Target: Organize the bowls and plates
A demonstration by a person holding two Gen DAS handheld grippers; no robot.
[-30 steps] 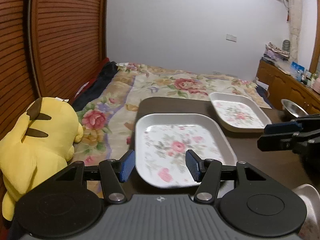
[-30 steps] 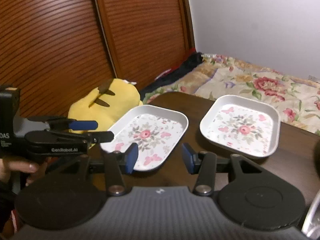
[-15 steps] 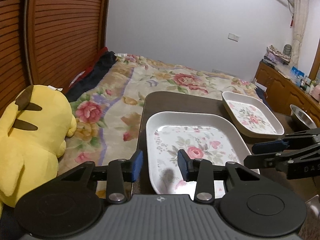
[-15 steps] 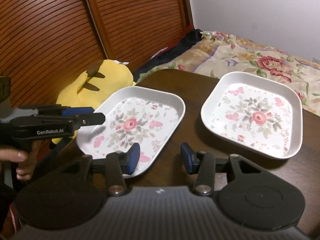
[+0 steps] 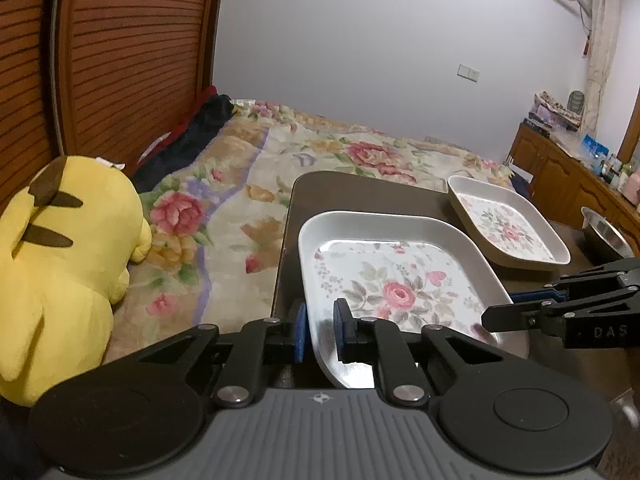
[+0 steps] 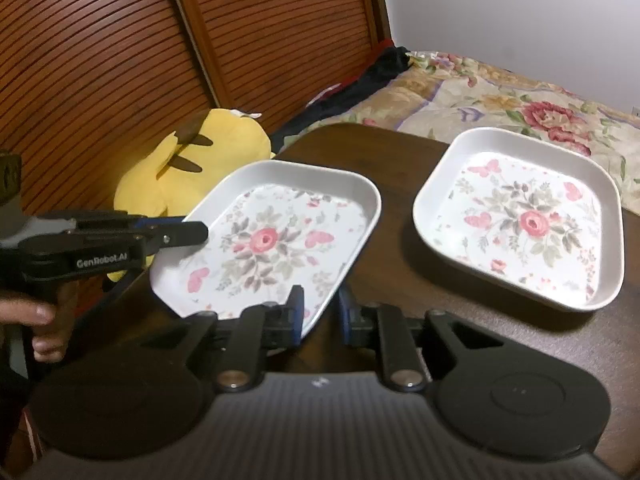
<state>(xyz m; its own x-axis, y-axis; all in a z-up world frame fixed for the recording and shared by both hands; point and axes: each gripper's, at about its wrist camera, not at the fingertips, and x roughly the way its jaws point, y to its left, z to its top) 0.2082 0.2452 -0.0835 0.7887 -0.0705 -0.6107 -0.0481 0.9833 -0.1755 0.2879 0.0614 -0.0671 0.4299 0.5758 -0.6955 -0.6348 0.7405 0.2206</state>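
Between both claws' (image 5: 320, 330) (image 6: 320, 312) apparently clamped fingers, a white rose-patterned plate (image 5: 396, 280), slightly tilted.

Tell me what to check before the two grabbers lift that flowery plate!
1. Left gripper has one finger on each side of the near plate's rim: ok.
2. Right gripper sits the same way on the opposite rim: ok.
3. Pads squeezed tight on the rim: cannot tell, for both grippers.
4. Near plate has nothing in it that could spill: ok.
5. Far plate has nothing in it, so a plate could be stacked there: ok.
6. Metal bowl sits apart from both plates: ok.
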